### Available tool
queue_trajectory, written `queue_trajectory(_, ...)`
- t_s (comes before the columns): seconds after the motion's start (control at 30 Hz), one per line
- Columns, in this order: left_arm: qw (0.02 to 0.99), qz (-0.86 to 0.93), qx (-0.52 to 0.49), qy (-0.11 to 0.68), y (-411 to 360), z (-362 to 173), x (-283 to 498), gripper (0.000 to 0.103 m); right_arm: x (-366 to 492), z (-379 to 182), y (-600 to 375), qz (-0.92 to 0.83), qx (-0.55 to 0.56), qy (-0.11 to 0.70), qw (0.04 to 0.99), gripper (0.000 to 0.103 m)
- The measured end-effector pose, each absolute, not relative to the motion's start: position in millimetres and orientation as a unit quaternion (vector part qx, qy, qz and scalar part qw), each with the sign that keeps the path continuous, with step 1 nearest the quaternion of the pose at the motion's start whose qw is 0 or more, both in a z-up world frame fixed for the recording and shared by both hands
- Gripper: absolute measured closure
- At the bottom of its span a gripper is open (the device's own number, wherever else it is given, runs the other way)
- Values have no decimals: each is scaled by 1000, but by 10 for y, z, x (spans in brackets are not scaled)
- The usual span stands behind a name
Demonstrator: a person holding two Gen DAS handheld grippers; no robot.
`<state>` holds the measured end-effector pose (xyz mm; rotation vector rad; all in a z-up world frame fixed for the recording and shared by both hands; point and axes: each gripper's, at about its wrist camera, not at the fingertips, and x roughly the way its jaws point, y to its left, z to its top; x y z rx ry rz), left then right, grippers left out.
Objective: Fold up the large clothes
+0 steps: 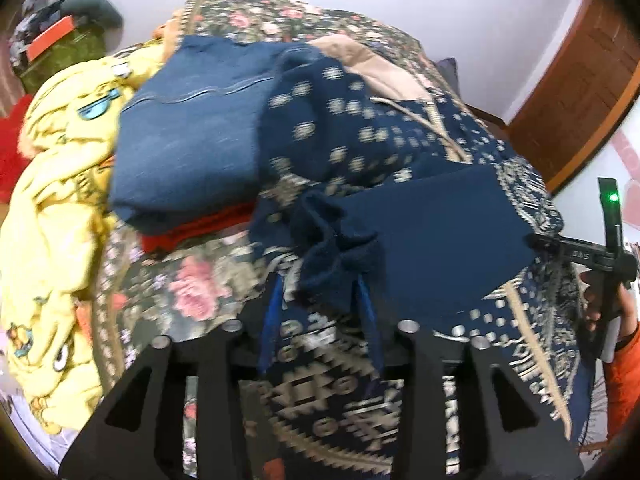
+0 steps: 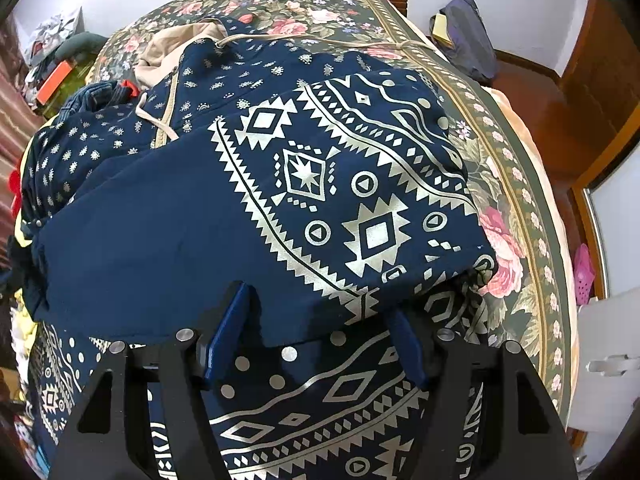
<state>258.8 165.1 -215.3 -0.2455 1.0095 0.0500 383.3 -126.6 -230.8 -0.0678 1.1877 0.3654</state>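
Dress [image 2: 280, 200], navy-printed, lies half-folded on the bedspread [image 2: 516, 240], its flap laid between the parted right gripper [image 2: 316, 340] and left gripper [image 1: 320, 312], both gripping nothing; next, probably, regrip an edge and fold again.

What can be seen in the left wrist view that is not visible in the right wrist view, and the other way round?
Only the left wrist view: the yellow cartoon-print cloth, the folded blue denim garment's flat face, and the right gripper from outside. Only the right wrist view: the garment's large silver geometric panel, a pink slipper on the floor. Both: the navy printed garment, the floral bedspread, the wooden door.
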Motion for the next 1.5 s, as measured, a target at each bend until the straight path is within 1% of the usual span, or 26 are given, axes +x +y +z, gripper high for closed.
queue_trajectory(0.07,867,47,-108,484,1733,-2190,2529,57,3832,-2303,-1254,169,-36,556,813,38)
queue_trajectory(0.27,853,72,-74,511,1880,-2290,2455,57,3821,-2297,-1241,164,-36,560,812,38)
queue_trajectory(0.43,865,57,-64,494,1864,-2089,2421,56,3852,-2224,-1239,172,-40,564,807,38)
queue_trajectory(0.47,870,52,-61,486,1839,-2025,2432,55,3859,-2179,-1221,172,-52,559,809,38)
queue_trajectory(0.5,875,49,-56,479,1809,-1963,2458,51,3867,-2121,-1202,172,-65,552,813,38)
queue_trajectory(0.57,885,44,-40,462,1730,-1825,2528,47,3888,-2003,-1158,175,-79,541,819,38)
queue_trajectory(0.6,889,41,-33,454,1694,-1767,2577,46,3908,-1929,-1133,179,-80,536,821,38)
queue_trajectory(0.77,904,24,-11,426,1536,-1467,2918,46,4025,-1617,-1015,209,-62,519,827,38)
queue_trajectory(0.93,913,3,-2,408,1414,-1202,3330,45,4106,-1277,-875,230,-60,478,846,38)
queue_trajectory(1.07,917,-14,3,399,1311,-1106,3664,41,4200,-1081,-779,237,-66,444,862,37)
queue_trajectory(1.17,915,-21,5,403,1253,-1132,3937,41,4299,-1036,-726,239,-64,434,866,34)
queue_trajectory(1.3,904,-28,-12,426,1236,-1287,4350,41,4506,-1104,-625,240,-68,437,864,34)
queue_trajectory(1.5,879,-46,-82,468,1288,-1571,4901,41,4976,-1391,-309,236,-91,462,850,34)
